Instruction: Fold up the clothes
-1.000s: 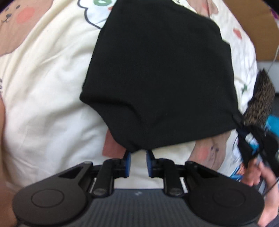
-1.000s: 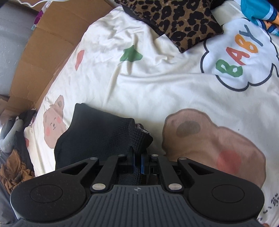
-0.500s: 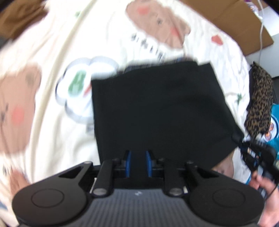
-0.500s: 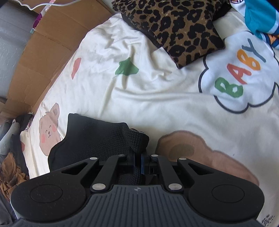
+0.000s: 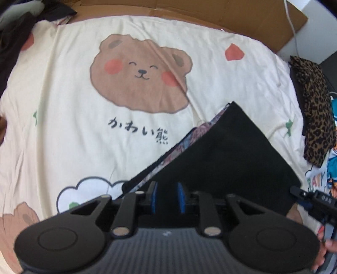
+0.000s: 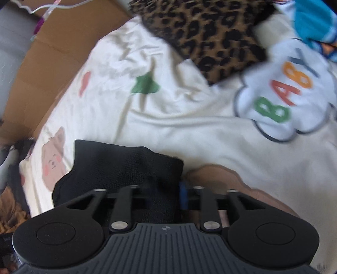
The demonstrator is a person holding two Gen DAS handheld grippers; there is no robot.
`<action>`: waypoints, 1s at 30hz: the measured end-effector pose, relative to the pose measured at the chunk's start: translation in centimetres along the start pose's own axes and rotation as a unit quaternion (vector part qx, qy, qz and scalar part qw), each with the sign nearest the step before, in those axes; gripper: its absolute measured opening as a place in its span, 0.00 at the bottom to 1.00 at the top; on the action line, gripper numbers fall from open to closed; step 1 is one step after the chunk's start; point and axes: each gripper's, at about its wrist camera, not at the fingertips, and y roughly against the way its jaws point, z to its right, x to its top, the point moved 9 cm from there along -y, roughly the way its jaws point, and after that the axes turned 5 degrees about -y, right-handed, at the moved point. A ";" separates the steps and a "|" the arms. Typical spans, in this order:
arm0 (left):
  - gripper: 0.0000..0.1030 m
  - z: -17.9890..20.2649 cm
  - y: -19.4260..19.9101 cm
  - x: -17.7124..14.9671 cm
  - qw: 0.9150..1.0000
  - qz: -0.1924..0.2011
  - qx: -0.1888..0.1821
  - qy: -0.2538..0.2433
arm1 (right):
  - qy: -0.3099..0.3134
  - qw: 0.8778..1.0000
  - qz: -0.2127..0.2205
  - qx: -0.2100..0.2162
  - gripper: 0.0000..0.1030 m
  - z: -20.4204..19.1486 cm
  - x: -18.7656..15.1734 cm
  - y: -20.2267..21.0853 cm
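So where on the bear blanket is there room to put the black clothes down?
The biggest bare patch is the blanket around the smiling bear face, between the cardboard and the black garment. A smaller patch lies between the black garment and the leopard-print cloth. The side by the leopard cloth and blue clothing is crowded.

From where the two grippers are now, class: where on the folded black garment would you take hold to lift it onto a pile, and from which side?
Grip the black garment at its two near corners, coming from the near edge. That edge lies towards both the left gripper and the right gripper, while the far edge shows loose patterned layers that could slip apart.
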 end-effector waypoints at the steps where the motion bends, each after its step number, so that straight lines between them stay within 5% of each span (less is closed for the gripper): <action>1: 0.21 0.6 0.2 0.0 1.000 0.004 -0.004 -0.007 | -0.005 1.000 0.007 -0.003 0.43 0.1 -0.3 0.4; 7: 0.23 3.0 2.4 0.9 0.999 0.020 -0.005 -0.025 | 0.020 1.000 0.014 -0.007 0.43 -1.7 -3.1 2.9; 12: 0.37 5.1 5.3 0.4 0.997 0.028 0.020 -0.068 | 0.054 0.998 0.033 0.009 0.50 -3.8 -5.5 5.6; 18: 0.41 6.7 9.1 0.9 0.995 0.038 0.026 -0.091 | 0.026 0.998 0.046 0.038 0.50 -4.7 -7.7 8.4; 26: 0.44 7.0 11.0 1.9 0.989 0.047 -0.004 -0.137 | 0.040 0.996 0.076 0.024 0.50 -5.8 -7.9 10.8; 30: 0.45 6.4 10.7 2.1 0.985 0.048 -0.018 -0.163 | 0.033 0.994 0.104 0.009 0.59 -5.3 -7.9 13.1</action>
